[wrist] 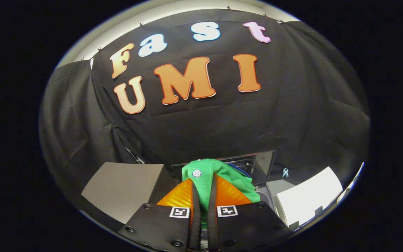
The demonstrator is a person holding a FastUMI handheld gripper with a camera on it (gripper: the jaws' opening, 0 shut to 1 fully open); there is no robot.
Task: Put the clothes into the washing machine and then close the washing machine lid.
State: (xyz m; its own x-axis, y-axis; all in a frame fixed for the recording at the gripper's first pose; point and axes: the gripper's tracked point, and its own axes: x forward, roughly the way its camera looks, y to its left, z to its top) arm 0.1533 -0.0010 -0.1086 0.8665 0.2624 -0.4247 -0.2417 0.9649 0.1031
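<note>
Green garment (205, 178) (white button showing), pinched between tongs (204, 196), washing machine (257, 164) beyond

Cloth and sheen at the tool

Green garment (206, 176): fine-knit matt cloth with one pale, smooth, plastic-looking button, pinched between the tool's (204, 183) closed fingers. Washing machine lid (262, 162): glossy, dark, see-through. Booth wall (222, 126): matt black cloth, creased.

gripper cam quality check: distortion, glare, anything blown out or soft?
Gripper view: strong fisheye bowing; white panel right of the fingers is blown out; booth wall dim but readable; green garment, pinched in the gripper, is sharp, its button crisp; the finger bases nearest the lens look slightly soft.
</note>
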